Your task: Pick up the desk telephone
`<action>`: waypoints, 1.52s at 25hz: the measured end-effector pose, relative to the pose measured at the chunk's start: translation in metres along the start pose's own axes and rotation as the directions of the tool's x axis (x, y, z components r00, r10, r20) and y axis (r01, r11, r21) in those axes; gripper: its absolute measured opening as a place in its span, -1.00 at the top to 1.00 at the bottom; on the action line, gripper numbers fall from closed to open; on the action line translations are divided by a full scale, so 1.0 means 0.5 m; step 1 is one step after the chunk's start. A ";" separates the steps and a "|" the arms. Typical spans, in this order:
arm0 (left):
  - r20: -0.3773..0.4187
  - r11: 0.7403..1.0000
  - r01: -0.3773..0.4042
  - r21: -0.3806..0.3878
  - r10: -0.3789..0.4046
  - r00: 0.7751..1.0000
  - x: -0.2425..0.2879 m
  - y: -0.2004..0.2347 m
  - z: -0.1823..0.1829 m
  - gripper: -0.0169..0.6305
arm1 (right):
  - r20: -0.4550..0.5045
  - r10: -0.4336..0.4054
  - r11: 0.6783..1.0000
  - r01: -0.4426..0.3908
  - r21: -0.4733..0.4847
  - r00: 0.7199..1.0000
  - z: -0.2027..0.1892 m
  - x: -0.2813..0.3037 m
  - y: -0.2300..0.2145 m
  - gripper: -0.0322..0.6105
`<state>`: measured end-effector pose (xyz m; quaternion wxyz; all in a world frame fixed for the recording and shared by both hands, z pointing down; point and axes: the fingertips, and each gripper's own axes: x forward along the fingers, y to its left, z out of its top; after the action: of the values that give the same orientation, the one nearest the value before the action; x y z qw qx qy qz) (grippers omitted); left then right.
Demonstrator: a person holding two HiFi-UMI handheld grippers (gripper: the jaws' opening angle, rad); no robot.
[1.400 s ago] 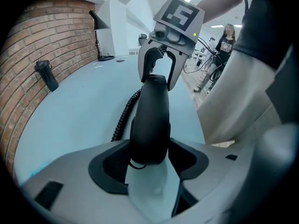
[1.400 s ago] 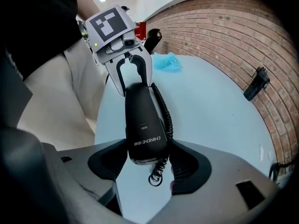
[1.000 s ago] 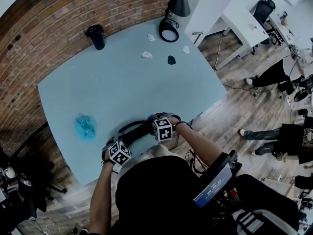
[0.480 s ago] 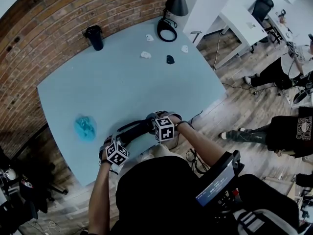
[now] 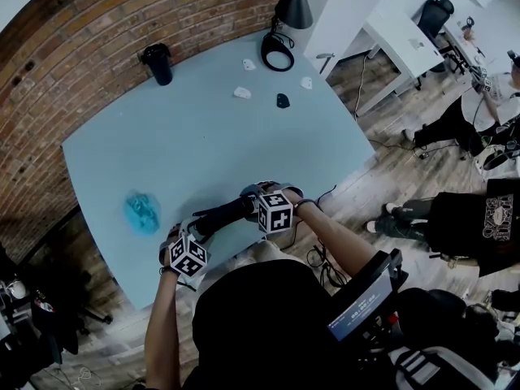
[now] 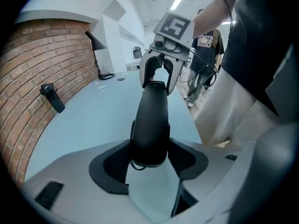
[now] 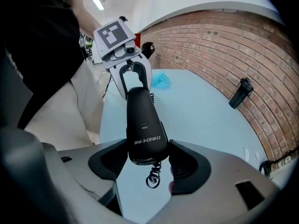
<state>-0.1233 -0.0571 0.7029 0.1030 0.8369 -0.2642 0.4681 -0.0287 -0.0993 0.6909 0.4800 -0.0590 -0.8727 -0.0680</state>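
The black telephone handset (image 5: pixel 223 213) hangs level over the near edge of the pale blue table (image 5: pixel 211 145), held at both ends. My left gripper (image 5: pixel 195 231) is shut on its left end; in the left gripper view the handset (image 6: pixel 150 120) sits pinched between the dark pads of that gripper (image 6: pixel 149 149), with the right gripper (image 6: pixel 161 73) clamped on the far end. My right gripper (image 5: pixel 255 205) is shut on the other end. In the right gripper view the handset (image 7: pixel 142 125) fills that gripper (image 7: pixel 145 155), and a coiled cord (image 7: pixel 152 175) dangles below it.
A black flask (image 5: pixel 158 61) stands at the table's far left by the brick wall. A desk lamp (image 5: pixel 284 23) stands at the far edge, with small white pieces (image 5: pixel 242 92) and a black one (image 5: pixel 282 99) nearby. A blue crumpled thing (image 5: pixel 142 210) lies left. People sit at right.
Both grippers have risen with the handset between them; in the head view the left gripper's marker cube has shifted a little left and nearer me.
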 end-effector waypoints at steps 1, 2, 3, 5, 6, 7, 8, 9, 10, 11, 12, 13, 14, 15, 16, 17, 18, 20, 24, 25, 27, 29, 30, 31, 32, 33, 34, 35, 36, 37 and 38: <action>0.006 1.000 -0.005 0.003 0.005 1.000 -0.004 0.003 0.004 0.12 | 0.004 -0.003 1.000 0.003 0.001 1.000 0.003 -0.004 -0.003 0.04; 0.011 1.000 -0.010 0.006 0.010 1.000 -0.009 0.007 0.007 0.12 | 0.008 -0.007 1.000 0.007 0.003 1.000 0.006 -0.007 -0.006 0.04; 0.016 1.000 -0.015 0.010 0.015 1.000 -0.013 0.011 0.011 0.12 | 0.013 -0.010 1.000 0.009 0.006 1.000 0.009 -0.011 -0.009 0.04; 0.024 1.000 -0.022 0.017 0.022 0.999 -0.022 0.018 0.016 0.12 | 0.024 -0.016 1.000 0.016 0.010 1.000 0.016 -0.017 -0.013 0.04; 0.028 0.999 -0.024 0.020 0.024 0.999 -0.027 0.021 0.018 0.12 | 0.028 -0.019 1.000 0.019 0.010 0.999 0.020 -0.021 -0.015 0.04; 0.033 0.999 -0.027 0.024 0.026 0.999 -0.031 0.023 0.020 0.12 | 0.033 -0.023 1.000 0.023 0.010 0.999 0.024 -0.024 -0.017 0.04; 0.039 0.999 -0.030 0.027 0.029 0.999 -0.036 0.025 0.022 0.12 | 0.038 -0.027 1.000 0.026 0.010 0.999 0.029 -0.028 -0.018 0.04; 0.046 0.999 -0.034 0.028 0.033 0.998 -0.041 0.028 0.024 0.12 | 0.044 -0.031 1.000 0.030 0.008 0.999 0.033 -0.032 -0.020 0.04; 0.053 0.999 -0.038 0.029 0.036 0.998 -0.046 0.031 0.027 0.13 | 0.050 -0.035 0.999 0.034 0.007 0.998 0.038 -0.036 -0.022 0.04; 0.061 0.999 -0.041 0.030 0.039 0.997 -0.050 0.034 0.030 0.12 | 0.056 -0.039 0.999 0.038 0.006 0.998 0.042 -0.041 -0.024 0.04; 0.068 0.999 -0.044 0.030 0.042 0.997 -0.056 0.037 0.033 0.13 | 0.062 -0.042 0.999 0.042 0.005 0.997 0.047 -0.046 -0.027 0.04; 0.074 0.999 -0.045 0.030 0.043 0.996 -0.061 0.039 0.036 0.13 | 0.069 -0.045 0.999 0.045 0.005 0.997 0.052 -0.051 -0.029 0.04; 0.080 0.998 -0.047 0.031 0.044 0.996 -0.066 0.042 0.038 0.12 | 0.075 -0.049 0.999 0.049 0.005 0.996 0.056 -0.054 -0.031 0.04; 0.085 0.998 -0.049 0.032 0.046 0.995 -0.069 0.045 0.039 0.12 | 0.081 -0.052 0.999 0.052 0.005 0.995 0.060 -0.057 -0.033 0.04; 0.089 0.998 -0.052 0.034 0.049 0.995 -0.072 0.047 0.040 0.13 | 0.088 -0.056 0.998 0.055 0.005 0.995 0.062 -0.059 -0.034 0.04; 0.093 0.998 -0.055 0.035 0.052 0.994 -0.075 0.048 0.041 0.13 | 0.094 -0.058 0.998 0.058 0.004 0.994 0.065 -0.061 -0.035 0.04; 0.097 0.998 -0.058 0.037 0.055 0.994 -0.078 0.050 0.043 0.13 | 0.100 -0.061 0.998 0.061 0.005 0.993 0.068 -0.064 -0.036 0.04; 0.106 0.997 -0.062 0.038 0.058 0.993 -0.088 0.052 0.047 0.13 | 0.114 -0.065 0.998 0.065 0.005 0.991 0.075 -0.072 -0.037 0.04; 0.128 0.997 -0.072 0.040 0.067 0.990 -0.110 0.057 0.058 0.13 | 0.139 -0.076 0.997 0.077 0.001 0.987 0.092 -0.091 -0.040 0.04; 0.134 0.996 -0.075 0.042 0.069 0.989 -0.115 0.059 0.061 0.13 | 0.144 -0.078 0.997 0.079 0.000 0.986 0.096 -0.095 -0.041 0.04; 0.145 0.996 -0.079 0.044 0.072 0.987 -0.125 0.063 0.065 0.13 | 0.154 -0.081 0.997 0.083 -0.005 0.985 0.105 -0.103 -0.043 0.04; 0.158 0.995 -0.084 0.046 0.076 0.985 -0.136 0.069 0.068 0.13 | 0.164 -0.088 0.996 0.090 -0.009 0.983 0.116 -0.112 -0.048 0.04; 0.164 0.995 -0.087 0.046 0.078 0.983 -0.142 0.073 0.070 0.13 | 0.170 -0.092 0.995 0.095 -0.010 0.981 0.123 -0.116 -0.050 0.04; 0.170 0.995 -0.089 0.045 0.080 0.982 -0.149 0.076 0.071 0.13 | 0.176 -0.097 0.995 0.100 -0.012 0.980 0.130 -0.122 -0.053 0.04; 0.176 0.995 -0.090 0.044 0.081 0.981 -0.156 0.080 0.072 0.13 | 0.182 -0.100 0.994 0.105 -0.014 0.978 0.138 -0.127 -0.055 0.04; 0.183 0.995 -0.091 0.043 0.082 0.980 -0.163 0.083 0.073 0.13 | 0.189 -0.103 0.994 0.108 -0.016 0.977 0.145 -0.131 -0.056 0.04; 0.192 0.995 -0.092 0.041 0.083 0.978 -0.170 0.086 0.074 0.13 | 0.197 -0.105 0.994 0.111 -0.017 0.975 0.152 -0.136 -0.058 0.04; 0.202 0.995 -0.093 0.038 0.084 0.976 -0.175 0.088 0.076 0.13 | 0.204 -0.107 0.993 0.113 -0.018 0.973 0.157 -0.140 -0.059 0.04; 0.212 0.995 -0.095 0.036 0.085 0.974 -0.179 0.090 0.079 0.13 | 0.212 -0.109 0.993 0.116 -0.020 0.971 0.161 -0.145 -0.060 0.04; 0.220 0.995 -0.097 0.035 0.087 0.972 -0.181 0.090 0.082 0.13 | 0.219 -0.110 0.993 0.117 -0.022 0.970 0.163 -0.149 -0.061 0.04; 0.226 0.995 -0.099 0.034 0.089 0.970 -0.184 0.091 0.085 0.13 | 0.225 -0.111 0.993 0.119 -0.023 0.968 0.164 -0.153 -0.062 0.04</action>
<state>-0.1555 -0.0812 0.5996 0.0313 0.8732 -0.3027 0.3807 -0.0611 -0.1184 0.5808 0.3729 -0.0244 -0.9216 -0.1046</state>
